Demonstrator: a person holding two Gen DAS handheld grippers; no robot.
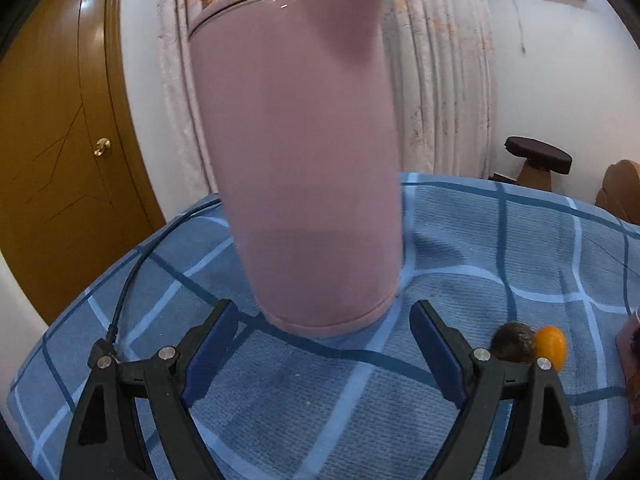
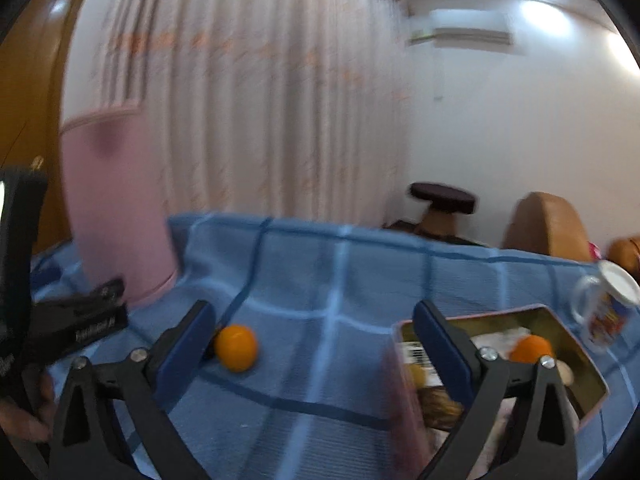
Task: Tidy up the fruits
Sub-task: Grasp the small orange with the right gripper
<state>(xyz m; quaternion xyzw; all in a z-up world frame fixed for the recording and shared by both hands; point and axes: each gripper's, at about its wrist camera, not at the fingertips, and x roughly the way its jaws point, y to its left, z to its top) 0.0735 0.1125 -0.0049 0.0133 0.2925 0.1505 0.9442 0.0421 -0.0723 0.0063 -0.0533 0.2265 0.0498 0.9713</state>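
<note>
Left wrist view: a black power cord (image 1: 132,276) trails across our blue checked tablecloth (image 1: 500,248). A pink electric kettle (image 1: 296,152) stands dead ahead. Our left gripper (image 1: 324,348) is spread wide, nothing between the pads. Right of it lie a dark brown round fruit (image 1: 514,345) and a small orange (image 1: 551,346), touching each other.

Right wrist view, blurred: our right gripper (image 2: 316,342) is also agape and empty. One orange (image 2: 236,347) sits on the cloth just beside its left finger (image 2: 184,344). Further right, a shallow tray (image 2: 560,324) holds another orange fruit (image 2: 531,350). A printed mug (image 2: 606,308) lies tipped beside the tray.
</note>
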